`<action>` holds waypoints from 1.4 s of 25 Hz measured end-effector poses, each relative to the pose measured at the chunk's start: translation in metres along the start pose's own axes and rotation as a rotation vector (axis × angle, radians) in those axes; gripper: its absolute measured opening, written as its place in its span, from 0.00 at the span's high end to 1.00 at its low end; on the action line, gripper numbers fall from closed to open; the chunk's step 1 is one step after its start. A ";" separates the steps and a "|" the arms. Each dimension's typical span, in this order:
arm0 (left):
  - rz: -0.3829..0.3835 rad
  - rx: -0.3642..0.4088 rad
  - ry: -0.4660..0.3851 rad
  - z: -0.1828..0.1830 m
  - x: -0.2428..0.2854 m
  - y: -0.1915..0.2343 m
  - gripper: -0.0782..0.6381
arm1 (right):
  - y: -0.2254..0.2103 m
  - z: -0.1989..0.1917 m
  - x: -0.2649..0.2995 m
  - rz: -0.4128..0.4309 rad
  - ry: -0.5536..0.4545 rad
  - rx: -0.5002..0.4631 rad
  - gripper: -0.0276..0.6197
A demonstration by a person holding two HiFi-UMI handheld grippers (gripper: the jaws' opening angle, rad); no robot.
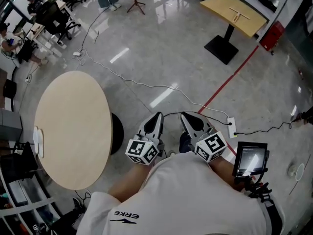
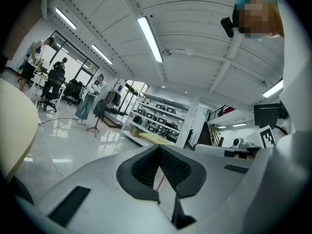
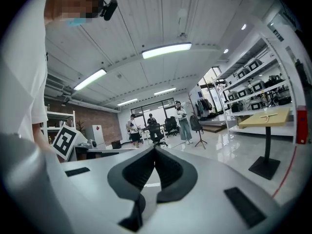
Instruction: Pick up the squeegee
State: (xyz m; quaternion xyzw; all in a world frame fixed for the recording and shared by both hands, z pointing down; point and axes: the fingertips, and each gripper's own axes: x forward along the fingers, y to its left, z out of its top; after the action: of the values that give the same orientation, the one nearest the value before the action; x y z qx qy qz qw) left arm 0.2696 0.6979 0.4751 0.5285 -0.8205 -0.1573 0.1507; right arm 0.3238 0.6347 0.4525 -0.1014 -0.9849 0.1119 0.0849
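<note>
A small white flat object point(image 1: 38, 142) lies at the left rim of the round beige table point(image 1: 73, 126); whether it is the squeegee I cannot tell. Both grippers are held close to the person's body, over the floor to the right of the table. In the head view my left gripper point(image 1: 157, 117) and right gripper point(image 1: 186, 116) point forward side by side. In the left gripper view the left gripper point(image 2: 158, 149) has its jaws together with nothing between them. In the right gripper view the right gripper point(image 3: 155, 150) is shut and empty too. Neither gripper view shows the white object.
The table stands on a black base point(image 1: 117, 131). White cables point(image 1: 146, 85) and a power strip point(image 1: 232, 127) lie on the shiny floor beside a red line point(image 1: 230, 80). A wooden pedestal table point(image 1: 234, 13) stands far right. A screen point(image 1: 250, 158) hangs at the person's right. People and chairs are far left.
</note>
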 end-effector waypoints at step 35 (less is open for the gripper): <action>0.024 -0.042 0.007 0.069 0.253 0.074 0.89 | -0.221 0.078 0.143 0.056 0.018 0.021 0.95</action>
State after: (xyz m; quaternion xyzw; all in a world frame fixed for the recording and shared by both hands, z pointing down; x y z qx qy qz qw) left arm 0.0802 0.5025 0.4637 0.5159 -0.8228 -0.1707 0.1666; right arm 0.1309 0.4395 0.4507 -0.1293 -0.9796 0.1238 0.0915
